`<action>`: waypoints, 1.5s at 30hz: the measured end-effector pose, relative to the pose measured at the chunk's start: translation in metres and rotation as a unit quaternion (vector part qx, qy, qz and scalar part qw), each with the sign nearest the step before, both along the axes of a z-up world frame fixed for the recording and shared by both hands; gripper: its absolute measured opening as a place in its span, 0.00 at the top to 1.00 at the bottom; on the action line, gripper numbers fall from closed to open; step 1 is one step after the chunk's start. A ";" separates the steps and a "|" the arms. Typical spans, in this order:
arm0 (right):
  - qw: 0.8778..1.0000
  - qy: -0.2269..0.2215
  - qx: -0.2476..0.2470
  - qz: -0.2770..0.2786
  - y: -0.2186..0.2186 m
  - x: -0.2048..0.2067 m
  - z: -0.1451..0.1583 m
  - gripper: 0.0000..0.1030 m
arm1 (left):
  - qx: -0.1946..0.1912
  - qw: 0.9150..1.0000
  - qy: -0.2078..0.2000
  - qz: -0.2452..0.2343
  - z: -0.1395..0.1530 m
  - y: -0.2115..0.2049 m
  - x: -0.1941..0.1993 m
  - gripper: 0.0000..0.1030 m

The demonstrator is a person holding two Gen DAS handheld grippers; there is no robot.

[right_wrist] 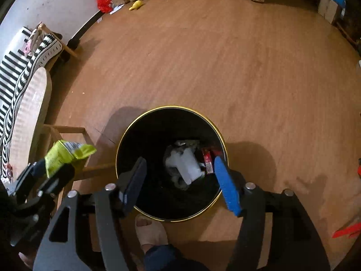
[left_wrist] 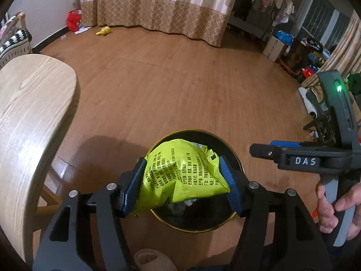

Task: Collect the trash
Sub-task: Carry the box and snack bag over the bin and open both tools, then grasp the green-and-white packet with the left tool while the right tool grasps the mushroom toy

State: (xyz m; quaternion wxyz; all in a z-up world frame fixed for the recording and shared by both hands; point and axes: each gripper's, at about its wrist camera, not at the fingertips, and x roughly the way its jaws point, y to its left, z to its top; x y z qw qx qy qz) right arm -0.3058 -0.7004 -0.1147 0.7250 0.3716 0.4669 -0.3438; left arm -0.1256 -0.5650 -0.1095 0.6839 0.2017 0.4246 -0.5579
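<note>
On the wooden floor [right_wrist: 248,79], black bin [right_wrist: 126,149] with gold rim, holding white crumpled paper [right_wrist: 188,166] and a red packet [right_wrist: 208,161]. Left gripper [left_wrist: 183,180] clamped on a yellow-green snack bag [left_wrist: 180,169], held above the bin. Right gripper [right_wrist: 180,183] over the bin mouth, jaws apart, nothing between them. Beige slipper [right_wrist: 151,232] just beside the bin.

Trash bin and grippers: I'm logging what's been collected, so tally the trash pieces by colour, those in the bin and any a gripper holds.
White crumpled paper in the black bin: 1
Red packet in the bin: 1
Yellow-green snack bag in the left gripper: 1
Total: 3
</note>
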 end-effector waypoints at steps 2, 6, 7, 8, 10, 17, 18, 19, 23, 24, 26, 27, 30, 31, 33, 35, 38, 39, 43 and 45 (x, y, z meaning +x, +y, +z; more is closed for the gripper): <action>1.000 -0.002 -0.006 -0.009 -0.002 -0.004 0.003 0.34 | 0.001 1.000 0.003 -0.006 -0.001 -0.004 0.000 0.39; 0.999 -0.014 -0.009 -0.034 -0.006 -0.014 0.005 0.32 | 0.005 1.000 0.016 -0.016 -0.006 -0.010 -0.002 0.38; 0.999 -0.015 -0.010 -0.037 -0.007 -0.015 0.005 0.32 | 0.006 1.000 0.016 -0.019 -0.007 -0.011 -0.004 0.34; 0.999 -0.016 -0.010 -0.041 -0.008 -0.017 0.005 0.32 | 0.007 1.000 0.014 -0.021 -0.007 -0.012 -0.006 0.30; 0.999 -0.017 -0.010 -0.044 -0.008 -0.020 0.004 0.32 | 0.004 1.000 0.009 -0.024 -0.006 -0.012 -0.009 0.21; 0.999 -0.020 -0.013 -0.035 -0.005 -0.017 0.007 0.31 | -0.001 1.000 0.006 -0.017 0.001 -0.005 -0.008 0.20; 0.999 -0.019 -0.016 -0.031 -0.003 -0.014 0.007 0.31 | -0.004 1.000 0.005 -0.013 0.005 -0.001 -0.006 0.19; 0.999 -0.019 -0.018 -0.029 -0.002 -0.013 0.008 0.31 | -0.008 1.000 0.003 -0.009 0.010 0.004 -0.003 0.16; 0.999 -0.031 -0.024 -0.018 0.002 -0.003 0.013 0.30 | -0.027 0.999 -0.009 0.018 0.032 0.032 0.012 0.12; 0.999 -0.036 -0.026 -0.011 0.005 0.003 0.015 0.30 | -0.030 0.999 -0.012 0.025 0.038 0.037 0.016 0.11; 0.999 -0.043 -0.030 0.006 0.014 0.017 0.021 0.28 | -0.040 0.998 -0.020 0.051 0.053 0.060 0.031 0.11; 0.998 -0.050 -0.035 0.019 0.021 0.027 0.026 0.27 | -0.041 0.997 -0.024 0.064 0.058 0.070 0.038 0.10; 0.995 -0.065 -0.046 0.062 0.044 0.058 0.040 0.26 | -0.042 0.992 -0.040 0.115 0.077 0.111 0.067 0.10; 0.992 -0.073 -0.050 0.085 0.057 0.073 0.046 0.26 | -0.043 0.989 -0.042 0.134 0.083 0.125 0.077 0.10; 0.987 -0.087 -0.057 0.126 0.081 0.101 0.058 0.26 | -0.049 0.982 -0.043 0.179 0.094 0.163 0.100 0.10; 0.980 -0.098 -0.060 0.164 0.103 0.125 0.065 0.26 | -0.057 0.971 -0.040 0.229 0.104 0.207 0.125 0.10; 0.962 -0.113 -0.053 0.243 0.156 0.177 0.075 0.26 | -0.066 0.951 -0.051 0.297 0.115 0.272 0.154 0.10; 0.957 -0.116 -0.053 0.262 0.170 0.189 0.078 0.26 | -0.067 0.944 -0.054 0.320 0.117 0.294 0.163 0.10; 0.928 -0.125 -0.058 0.347 0.242 0.244 0.089 0.26 | -0.069 0.907 -0.056 0.411 0.124 0.391 0.198 0.10; 0.914 -0.126 -0.055 0.381 0.277 0.268 0.092 0.26 | -0.061 0.883 -0.065 0.461 0.126 0.446 0.212 0.10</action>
